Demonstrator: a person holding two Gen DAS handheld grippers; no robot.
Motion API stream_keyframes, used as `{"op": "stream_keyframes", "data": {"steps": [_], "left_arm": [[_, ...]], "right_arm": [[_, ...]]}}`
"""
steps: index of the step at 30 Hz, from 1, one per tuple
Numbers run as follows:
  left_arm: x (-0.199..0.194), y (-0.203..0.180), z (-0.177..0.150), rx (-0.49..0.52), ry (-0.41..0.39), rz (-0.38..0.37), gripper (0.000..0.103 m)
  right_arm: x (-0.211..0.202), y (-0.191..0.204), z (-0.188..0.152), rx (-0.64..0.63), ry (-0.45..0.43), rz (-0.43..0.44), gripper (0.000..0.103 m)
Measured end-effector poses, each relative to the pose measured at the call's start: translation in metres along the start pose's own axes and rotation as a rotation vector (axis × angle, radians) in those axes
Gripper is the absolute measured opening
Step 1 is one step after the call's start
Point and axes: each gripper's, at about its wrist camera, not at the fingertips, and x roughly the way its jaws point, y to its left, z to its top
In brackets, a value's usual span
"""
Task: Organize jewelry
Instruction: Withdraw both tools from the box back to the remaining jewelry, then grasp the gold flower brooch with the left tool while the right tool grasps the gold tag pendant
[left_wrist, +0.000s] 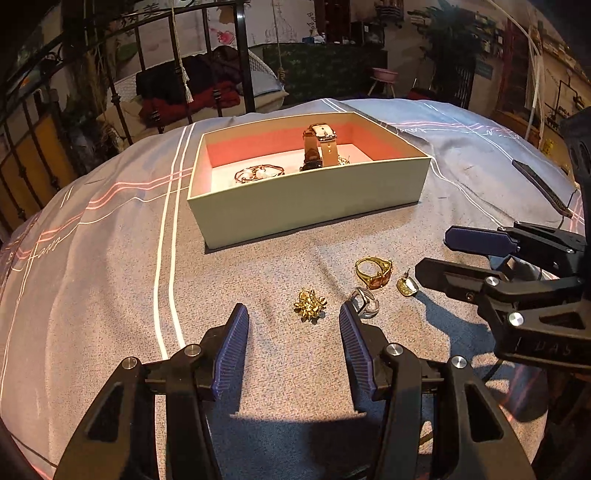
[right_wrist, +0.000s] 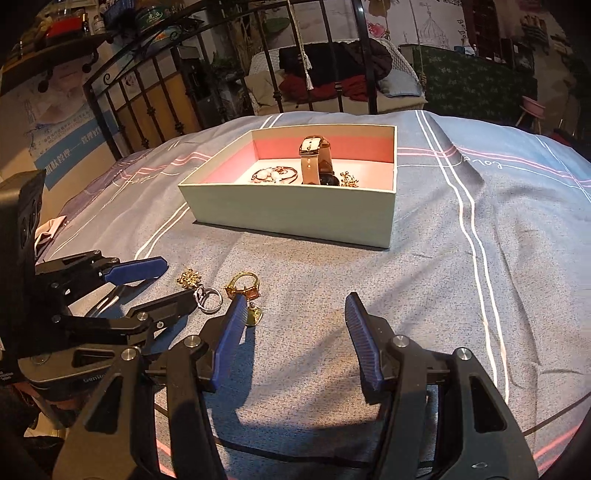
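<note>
Closest in, the left gripper (left_wrist: 293, 314) sits low over the bedspread (left_wrist: 110, 295) with its jaws spread and nothing between the pads. The gold flower brooch (left_wrist: 309, 304) lies just ahead of the gap, and the silver ring (left_wrist: 365, 302) is right at the tip of the right-hand pad; can't tell if it touches.

The right gripper (right_wrist: 293, 306) is also released and holds nothing, with bare fabric between its pads. Its left pad tip stands just in front of the gold earring (right_wrist: 255, 315) and the gold ring with the orange stone (right_wrist: 243, 286), so the two grippers crowd that small cluster from both sides.

Past the loose pieces there's an open strip of bedspread up to the near wall of the pale box (left_wrist: 310, 206). The box is open on top with a pink lining; inside are a watch (left_wrist: 319, 146) standing upright, a bracelet (left_wrist: 258, 173) lying flat on the left part of the floor, and a small gold piece (right_wrist: 349, 180) just right of the watch.

To the right of the box there's lots of free fabric. A dark phone (left_wrist: 541, 188) lies toward the bed's right edge, and a black metal bed frame (right_wrist: 147, 96) stands behind everything.
</note>
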Motion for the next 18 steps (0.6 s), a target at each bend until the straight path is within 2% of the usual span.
{"op": "stream_keyframes", "data": {"steps": [3,8,12,18], "left_arm": [[0.006,0.0,0.008,-0.008,0.012,-0.002,0.05],[0.009,0.003,0.007,-0.024,0.0,-0.019,0.041],[0.006,0.011,0.002,-0.071,-0.013,-0.045,0.03],[0.008,0.022,0.0,-0.132,-0.017,-0.101,0.027]], "right_arm": [[0.001,0.002,0.0,-0.016,0.004,-0.009,0.056],[0.0,0.004,-0.001,-0.031,0.006,0.016,0.056],[0.003,0.019,-0.003,-0.105,0.021,0.016,0.056],[0.012,0.038,-0.004,-0.219,0.063,-0.016,0.056]]}}
